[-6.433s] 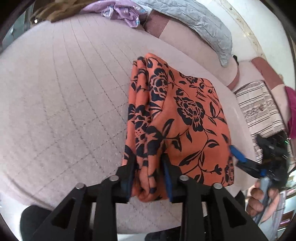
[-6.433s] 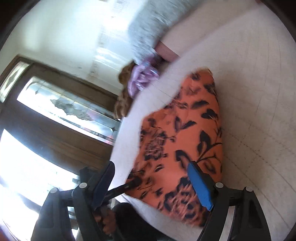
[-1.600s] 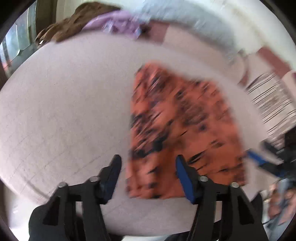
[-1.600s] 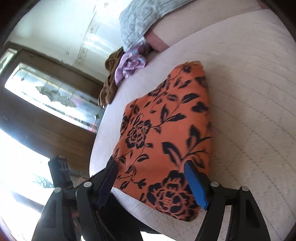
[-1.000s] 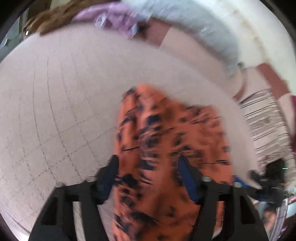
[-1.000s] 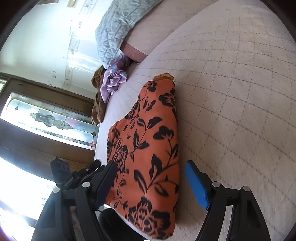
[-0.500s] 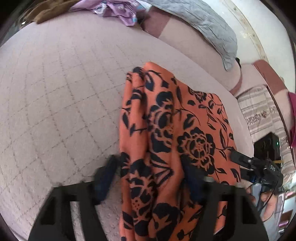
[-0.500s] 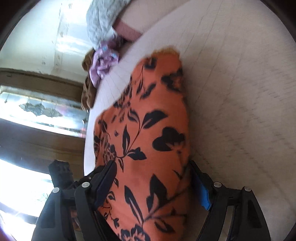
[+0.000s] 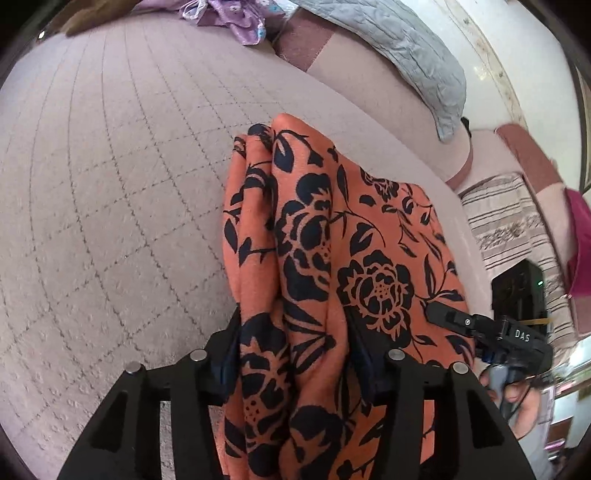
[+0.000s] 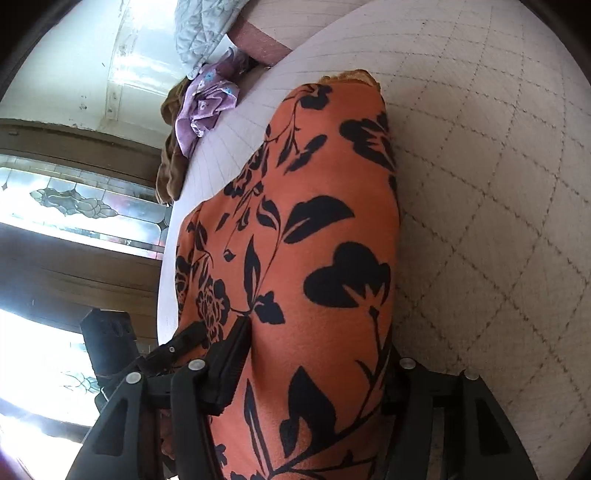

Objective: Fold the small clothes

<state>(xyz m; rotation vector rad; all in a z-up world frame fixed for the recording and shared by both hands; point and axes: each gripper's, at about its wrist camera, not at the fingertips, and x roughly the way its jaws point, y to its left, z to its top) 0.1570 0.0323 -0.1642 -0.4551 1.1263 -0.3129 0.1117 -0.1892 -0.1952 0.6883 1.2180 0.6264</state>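
Note:
A folded orange garment with a black flower print (image 9: 332,229) lies on the pale quilted bed (image 9: 110,184). My left gripper (image 9: 291,354) is shut on the garment's near left folded edge, the cloth bunched between its jaws. My right gripper (image 10: 317,373) is shut on the garment's (image 10: 314,221) near right edge; the cloth hides its right finger. The right gripper also shows in the left wrist view (image 9: 487,332) at the garment's right edge.
A purple garment (image 9: 229,14) and a brown one (image 10: 170,162) lie at the far end of the bed beside a grey quilted pillow (image 9: 399,51). A striped cloth (image 9: 517,229) lies off to the right. A window (image 10: 74,206) is past the bed's left side.
Both grippers were open around the garment's near edge a second ago. They have moved in over the cloth and closed on it, one at each near corner.

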